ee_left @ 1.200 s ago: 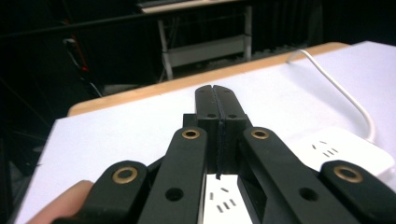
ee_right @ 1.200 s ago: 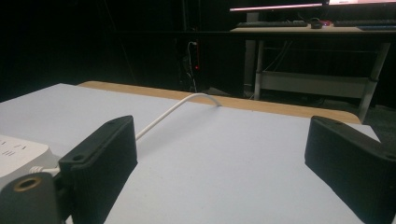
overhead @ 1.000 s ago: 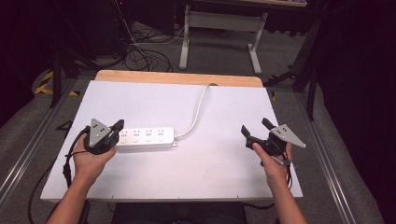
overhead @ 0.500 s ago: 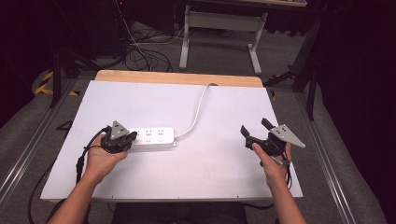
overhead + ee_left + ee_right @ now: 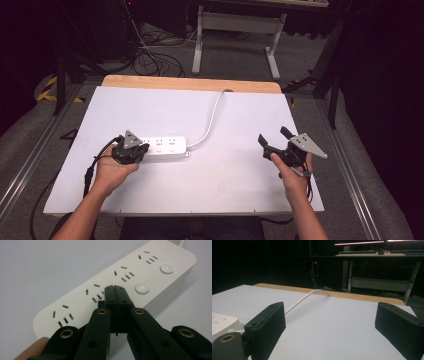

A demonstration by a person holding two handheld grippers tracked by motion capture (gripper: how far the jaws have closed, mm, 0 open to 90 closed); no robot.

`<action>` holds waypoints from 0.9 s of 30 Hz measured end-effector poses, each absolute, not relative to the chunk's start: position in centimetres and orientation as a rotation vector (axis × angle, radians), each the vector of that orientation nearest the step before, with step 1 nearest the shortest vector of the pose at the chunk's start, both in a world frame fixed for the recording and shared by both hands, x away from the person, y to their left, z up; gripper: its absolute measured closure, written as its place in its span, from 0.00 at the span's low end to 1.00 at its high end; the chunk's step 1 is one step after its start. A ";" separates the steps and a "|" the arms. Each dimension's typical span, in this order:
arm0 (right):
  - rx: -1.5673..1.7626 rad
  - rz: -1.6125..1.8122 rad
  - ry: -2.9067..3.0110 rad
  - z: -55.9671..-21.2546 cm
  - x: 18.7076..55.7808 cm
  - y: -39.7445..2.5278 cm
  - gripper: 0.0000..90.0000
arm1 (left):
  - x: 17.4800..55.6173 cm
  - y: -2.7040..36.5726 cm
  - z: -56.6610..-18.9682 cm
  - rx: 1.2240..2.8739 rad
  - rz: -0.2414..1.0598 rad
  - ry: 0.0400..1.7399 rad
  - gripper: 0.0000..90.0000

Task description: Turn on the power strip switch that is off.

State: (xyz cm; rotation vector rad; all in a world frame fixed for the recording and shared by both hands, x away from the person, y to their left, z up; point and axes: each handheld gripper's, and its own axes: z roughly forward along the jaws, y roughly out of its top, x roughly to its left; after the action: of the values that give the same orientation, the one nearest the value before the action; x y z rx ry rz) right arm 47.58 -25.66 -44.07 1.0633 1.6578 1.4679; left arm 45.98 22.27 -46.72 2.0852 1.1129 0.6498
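The white power strip (image 5: pixel 162 145) lies flat left of centre on the table (image 5: pixel 235 185), long axis left to right, its cord (image 5: pixel 212 117) leaving the right end toward the far edge. The left gripper (image 5: pixel 115 291), jaws pressed together and gripping nothing, has its tips over the strip's left part. The right gripper (image 5: pixel 272 136) sits well apart at the right, jaws wide and empty.

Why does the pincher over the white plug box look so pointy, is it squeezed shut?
Shut. In the left gripper view, the left gripper has its two black jaws pressed together with nothing between them, tips over the power strip.
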 end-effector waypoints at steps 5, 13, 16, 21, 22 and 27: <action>1.064 1.469 1.657 -44.1 47.6 -25.6 0.11 | 45.9 22.2 -46.7 2.089 0.641 1.118 1.00; 1.059 1.470 1.658 -44.0 47.4 -25.5 0.11 | 45.9 21.6 -46.7 2.105 0.654 1.121 1.00; 1.061 1.474 1.656 -44.0 47.4 -25.6 0.11 | 46.0 21.9 -46.7 2.101 0.681 1.147 1.00; 1.059 1.471 1.660 -44.0 47.5 -25.6 0.11 | 46.0 23.5 -46.8 2.053 0.616 1.162 1.00; 1.059 1.471 1.660 -44.0 47.5 -25.6 0.11 | 46.0 23.5 -46.8 2.053 0.616 1.162 1.00; 1.060 1.478 1.654 -43.9 47.5 -25.5 0.11 | 45.9 23.2 -46.8 2.073 0.643 1.163 1.00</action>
State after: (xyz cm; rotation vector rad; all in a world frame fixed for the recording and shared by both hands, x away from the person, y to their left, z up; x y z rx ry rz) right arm 47.50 -25.45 -43.92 1.0601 1.6540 1.4781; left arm 45.88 23.21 -46.75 2.0728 1.1634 0.6428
